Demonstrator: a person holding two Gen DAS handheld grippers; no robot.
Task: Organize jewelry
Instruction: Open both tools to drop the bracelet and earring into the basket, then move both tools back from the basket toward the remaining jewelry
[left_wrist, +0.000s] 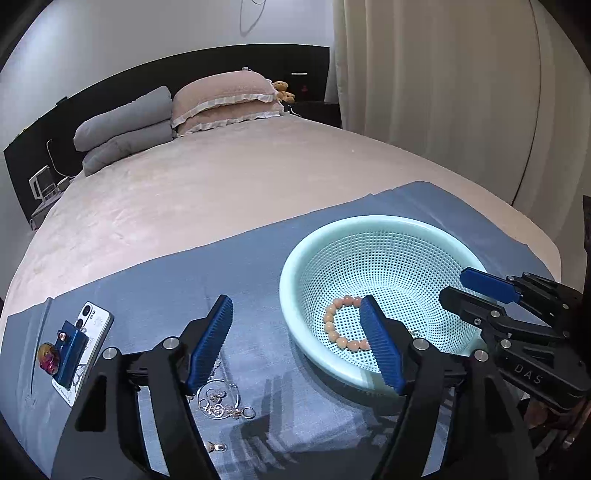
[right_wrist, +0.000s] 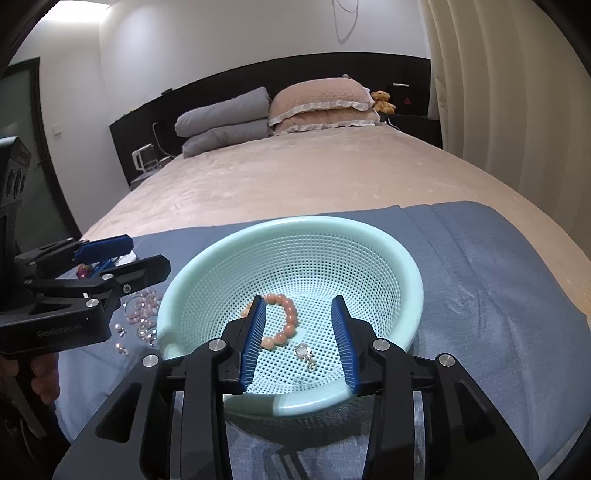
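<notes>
Phone (left_wrist: 86, 343): lies flat at the far left of the blue cloth (left_wrist: 177, 280), a blue clip-like item and a round reddish trinket (left_wrist: 48, 358) resting on it.
Loose jewelry (left_wrist: 221, 400): a tangle of silver hoops and pinkish pieces on the cloth, just left of the basket; in the left wrist view it sits beneath the left finger of the left gripper. The right wrist view shows the same heap (right_wrist: 142, 314) with small pearl-like pieces beside it.
Small earring (left_wrist: 218, 447): lies alone on the cloth, nearer the camera than the tangle.
Left gripper (left_wrist: 299, 343): fingers spread wide and holding nothing; its left finger is over the cloth, its right finger (left_wrist: 380, 347) reaches over the basket's near rim.
Basket (left_wrist: 295, 325): pale green perforated bowl standing upright on the cloth, right of the loose jewelry.
Bead bracelet (left_wrist: 334, 326): peach beads in a ring, lying inside the basket on its left side (right_wrist: 286, 319).
Ring (right_wrist: 303, 350): small silver piece with a short dangling part, on the basket floor just right of the bracelet.
Right gripper (right_wrist: 298, 343): fingers parted and empty, hanging over the basket's near rim, the ring below and between them.
Bed (left_wrist: 221, 184): beige cover under the cloth, grey and pink pillows at the headboard.
</notes>
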